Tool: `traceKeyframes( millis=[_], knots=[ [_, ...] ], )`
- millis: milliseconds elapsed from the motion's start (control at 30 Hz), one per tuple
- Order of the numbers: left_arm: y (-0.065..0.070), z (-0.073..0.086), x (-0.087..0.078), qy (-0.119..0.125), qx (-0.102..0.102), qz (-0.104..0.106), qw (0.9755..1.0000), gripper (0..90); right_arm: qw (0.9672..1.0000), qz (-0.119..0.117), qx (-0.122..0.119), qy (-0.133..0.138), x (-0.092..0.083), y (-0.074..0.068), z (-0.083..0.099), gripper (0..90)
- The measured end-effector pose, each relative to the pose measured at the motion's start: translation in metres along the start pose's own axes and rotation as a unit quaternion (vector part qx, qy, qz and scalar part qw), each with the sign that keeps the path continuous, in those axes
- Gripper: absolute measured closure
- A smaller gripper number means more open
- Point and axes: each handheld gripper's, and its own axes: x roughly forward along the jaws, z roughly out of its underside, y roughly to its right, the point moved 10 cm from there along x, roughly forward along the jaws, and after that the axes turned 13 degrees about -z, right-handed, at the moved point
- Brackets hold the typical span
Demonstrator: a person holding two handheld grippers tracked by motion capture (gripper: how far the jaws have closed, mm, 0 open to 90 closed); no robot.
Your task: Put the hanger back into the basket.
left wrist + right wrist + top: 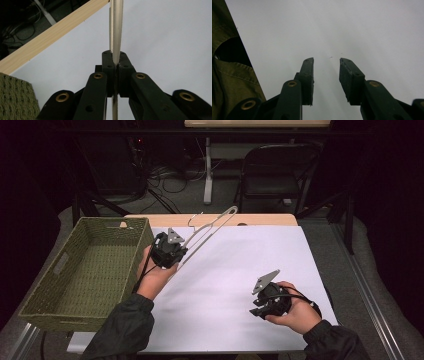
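The left gripper point(170, 251) had its jaws clamped tight on one arm of a pale clothes hanger point(212, 226), the thin bar pinched edge-on right at the jaw tips and running straight ahead of them in the left gripper view point(115, 30), with a short stretch also showing behind the tips between the linkages. The hanger rose ahead of the jaws, lifted off the white sheet point(240, 265), its wire hook near its far end over the wooden table edge point(270, 219). Judging by the woven green basket point(87, 270) just to the outer side of that gripper, the step in hand seemed to be carrying the hanger into it; doing that well would mean keeping the grip firm, since a hold so near one end leaves a long lever that may swing or twist, and lifting the far end high enough to pass the basket's near wall before lowering. The basket rim and the projecting hook looked the likeliest snags. The right gripper point(266, 301) sat well apart, low over the sheet, its jaws parted with nothing between them point(326, 80), a dark green sleeve point(227, 75) beside them.
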Motion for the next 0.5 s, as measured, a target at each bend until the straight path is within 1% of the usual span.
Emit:
traceKeyframes(
  millis=[100, 133, 167, 200, 233, 267, 300, 400, 500],
  knots=[
    [-0.0028, -0.001, -0.0031, -0.01, -0.015, 0.013, 0.9998, 87.3, 1.0, -0.001, 0.001, 0.001, 0.0011, 0.0002, 0.0001, 63.2],
    [-0.0038, -0.0014, -0.0041, -0.015, -0.021, 0.018, 0.9995, 87.3, 1.0, -0.001, 0.002, -0.001, 0.0009, 0.0003, 0.0003, 63.1],
    [-0.0052, -0.0017, -0.0045, -0.023, -0.027, 0.025, 0.9991, 87.3, 1.0, -0.001, 0.002, 0.003, 0.0012, 0.0003, -0.0003, 63.1],
    [-0.0052, -0.0017, -0.0045, -0.023, -0.027, 0.025, 0.9991, 87.4, 1.0, -0.001, 0.002, 0.003, 0.0012, 0.0003, -0.0003, 63.1],
    [-0.0061, -0.002, -0.0045, -0.026, -0.026, 0.03, 0.9989, 87.4, 1.0, 0.0, 0.003, 0.008, 0.0016, 0.0002, -0.001, 63.0],
    [-0.0064, -0.0022, -0.0041, -0.029, -0.031, 0.036, 0.9984, 87.3, 1.0, 0.0, 0.005, 0.008, 0.0014, 0.0, -0.0012, 62.8],
    [-0.0065, -0.0022, -0.0039, -0.035, -0.04, 0.044, 0.9976, 87.3, 1.0, 0.001, 0.0, 0.007, 0.0011, 0.0004, -0.0015, 62.7],
    [-0.0049, -0.0045, -0.004, -0.038, -0.05, 0.061, 0.9961, 87.3, 1.0, 0.0, 0.0, 0.006, 0.0001, -0.0005, -0.002, 62.8],
    [-0.0061, -0.0072, -0.005, -0.043, -0.057, 0.069, 0.9951, 87.4, 1.0, 0.002, 0.0, 0.006, -0.0001, 0.0001, -0.002, 62.8]
  ],
)
